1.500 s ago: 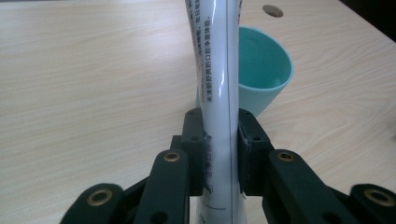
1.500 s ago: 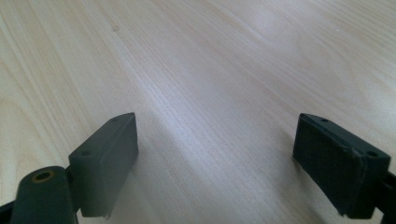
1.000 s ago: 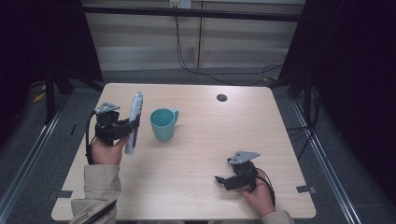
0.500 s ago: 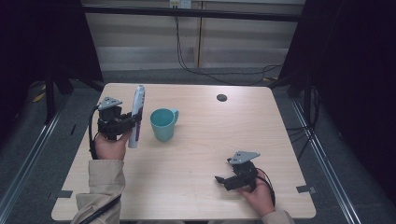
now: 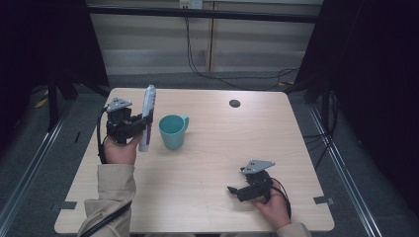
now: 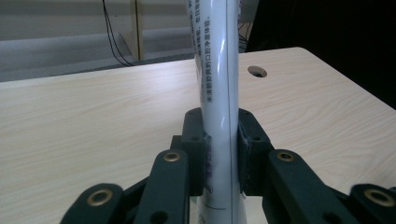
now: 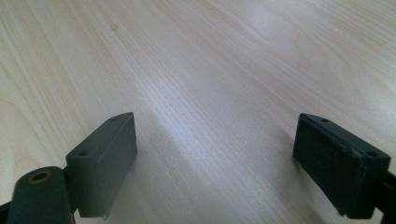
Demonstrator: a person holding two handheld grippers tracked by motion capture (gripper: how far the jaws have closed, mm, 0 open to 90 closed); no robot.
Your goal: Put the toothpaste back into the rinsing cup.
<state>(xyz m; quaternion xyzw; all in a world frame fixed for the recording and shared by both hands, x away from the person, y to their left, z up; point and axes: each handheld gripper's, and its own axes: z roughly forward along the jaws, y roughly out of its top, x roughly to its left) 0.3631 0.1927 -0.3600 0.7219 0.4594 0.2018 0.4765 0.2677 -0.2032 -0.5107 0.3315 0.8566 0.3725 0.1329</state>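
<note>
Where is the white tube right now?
The white tube stands upright, clamped in the left gripper at the table's left side in the high view, just left of the teal mug.

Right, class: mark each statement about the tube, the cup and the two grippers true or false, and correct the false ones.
1. The left gripper is shut on the tube. True.
2. The tube lies flat on the table. False: it is held roughly upright, above the table.
3. The right gripper holds the cup. False: its jaws are open with nothing between them, and the cup stands far off, beside the tube.
4. The cup stands upright with its handle away from the tube. True.
5. The tube is inside the cup. False: it is to the cup's left, outside it.
</note>
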